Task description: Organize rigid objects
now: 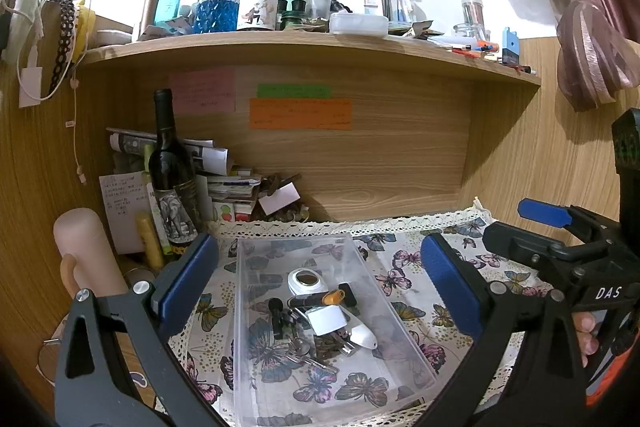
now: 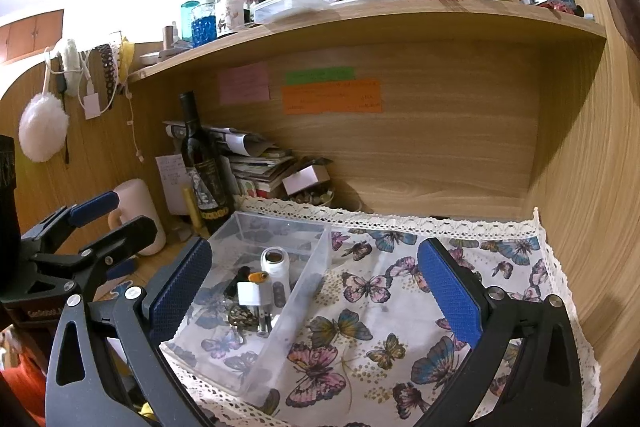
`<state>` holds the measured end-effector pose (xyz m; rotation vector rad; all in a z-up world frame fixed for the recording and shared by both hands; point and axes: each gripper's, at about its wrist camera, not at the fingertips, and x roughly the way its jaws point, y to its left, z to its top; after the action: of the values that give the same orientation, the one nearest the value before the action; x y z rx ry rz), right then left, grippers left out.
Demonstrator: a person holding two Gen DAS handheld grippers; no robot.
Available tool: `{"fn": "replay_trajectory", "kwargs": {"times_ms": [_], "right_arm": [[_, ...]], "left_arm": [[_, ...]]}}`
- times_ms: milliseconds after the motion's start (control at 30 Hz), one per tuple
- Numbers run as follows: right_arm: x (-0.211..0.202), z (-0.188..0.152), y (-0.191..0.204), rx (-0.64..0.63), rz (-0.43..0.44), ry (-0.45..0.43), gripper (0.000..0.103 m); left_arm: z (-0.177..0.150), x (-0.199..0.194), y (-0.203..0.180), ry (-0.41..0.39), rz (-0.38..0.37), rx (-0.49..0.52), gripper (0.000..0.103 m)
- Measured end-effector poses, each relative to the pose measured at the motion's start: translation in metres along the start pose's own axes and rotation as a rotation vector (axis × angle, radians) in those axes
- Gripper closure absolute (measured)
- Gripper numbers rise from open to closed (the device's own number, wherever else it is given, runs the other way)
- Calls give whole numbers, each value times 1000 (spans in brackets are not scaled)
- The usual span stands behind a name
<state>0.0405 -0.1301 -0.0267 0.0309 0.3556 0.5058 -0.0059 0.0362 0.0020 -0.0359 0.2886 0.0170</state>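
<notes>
A clear plastic box (image 1: 256, 367) stands on the butterfly cloth (image 1: 404, 267). It holds several small items: a white oval case (image 1: 306, 281), a black pen with an orange cap (image 1: 320, 299), a white plug (image 1: 326, 321), keys (image 1: 308, 355) and a white pod (image 1: 364, 338). My left gripper (image 1: 320, 283) is open and empty, hovering above the box. My right gripper (image 2: 316, 287) is open and empty over the cloth, right of the box (image 2: 304, 291). The right gripper also shows at the right of the left wrist view (image 1: 520, 223).
A dark wine bottle (image 1: 170, 179), stacked papers (image 1: 224, 179) and a pink cup (image 1: 86, 251) crowd the left back corner. A wooden shelf (image 1: 304, 47) packed with bottles hangs overhead. Wooden walls close in the back and right (image 2: 580, 187).
</notes>
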Motion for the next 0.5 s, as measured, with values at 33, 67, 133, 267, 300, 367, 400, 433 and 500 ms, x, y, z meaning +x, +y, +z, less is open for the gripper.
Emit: {"fn": "replay_trajectory", "kwargs": {"times_ms": [33,67,133,267,300,367,400,433,500], "right_arm": [[0,0,0,3,-3,0,0],[-1,0,0,4,-3,-1,0],[0,0,-1,3,-3,-3,0],[-2,0,1,6,-26,-16,0],[-2,0,2,8,-31,-19,0],[-3,-1,4,10,-37,-21,0],[-3,-1,5,10,-40,-21,0],[-3,-1,5,10,-41,-21,0],[-3,-1,6,9,-46,-23,0]], "left_arm": [[0,0,0,0,-1,1,0],[1,0,0,0,-2,1,0],[1,1,-1,0,-4,2,0],[1,2,-2,3,-11,2,0],[2,3,-2,5,-13,0,0],[1,3,-1,9,-13,-4,0],[1,4,-1,11,-9,-8,0],[1,4,0,12,-11,-11,0],[1,5,0,15,-10,-16,0]]}}
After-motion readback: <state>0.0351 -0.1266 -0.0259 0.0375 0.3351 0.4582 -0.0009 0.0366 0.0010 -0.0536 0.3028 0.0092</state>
